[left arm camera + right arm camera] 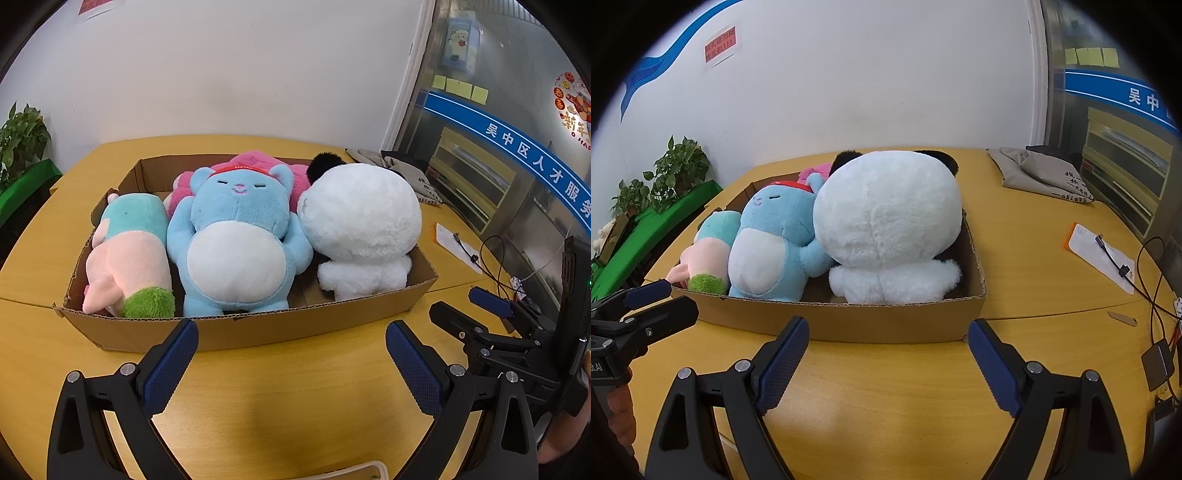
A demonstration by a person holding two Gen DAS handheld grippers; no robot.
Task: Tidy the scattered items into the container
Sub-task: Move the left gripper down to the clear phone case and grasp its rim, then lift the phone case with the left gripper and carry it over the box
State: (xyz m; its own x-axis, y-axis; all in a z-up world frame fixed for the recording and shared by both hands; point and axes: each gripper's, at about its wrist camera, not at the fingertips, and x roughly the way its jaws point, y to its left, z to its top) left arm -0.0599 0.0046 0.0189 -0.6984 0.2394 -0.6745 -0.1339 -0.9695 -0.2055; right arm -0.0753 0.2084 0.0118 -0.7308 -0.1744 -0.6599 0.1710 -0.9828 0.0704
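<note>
A shallow cardboard box (258,326) (886,321) stands on the yellow table. Inside lie a pink and teal plush (129,251) (709,254) at the left, a blue plush (236,236) (772,240) in the middle, a pink plush (255,160) behind it, and a white panda plush (362,225) (886,221) at the right. My left gripper (291,347) is open and empty just before the box's near wall. My right gripper (888,343) is open and empty, also in front of the box. Each gripper shows in the other's view, the right one (476,306) and the left one (661,299).
A grey cloth bag (1041,173) lies at the table's far right. A white card with a cable (1104,254) and black wires (1156,295) lie at the right edge. Potted plants (665,177) stand left of the table by the white wall.
</note>
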